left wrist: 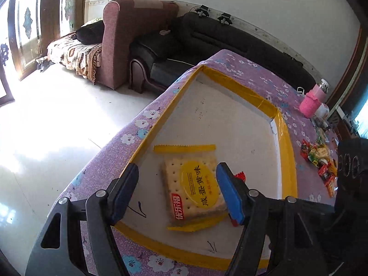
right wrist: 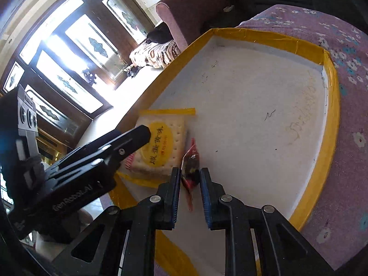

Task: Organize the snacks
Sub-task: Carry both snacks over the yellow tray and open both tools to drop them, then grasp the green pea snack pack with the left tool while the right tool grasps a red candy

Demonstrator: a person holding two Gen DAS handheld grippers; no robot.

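Cracker packet (left wrist: 195, 188), light, crinkly and brittle inside, lies at lower centre in the yellow-rimmed tray (left wrist: 285, 151) beneath the left tool (left wrist: 177, 188), jaws apart; the right tool (right wrist: 189, 181), slightly parted, straddles a small red sweet (right wrist: 191, 163): grip edges.

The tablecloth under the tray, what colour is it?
The tablecloth is purple, dotted with small white and blue flowers. The left wrist view shows it best.

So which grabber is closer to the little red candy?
Right. The right gripper has the red candy between its barely parted fingers; the left gripper hangs open over the cracker pack beside it.
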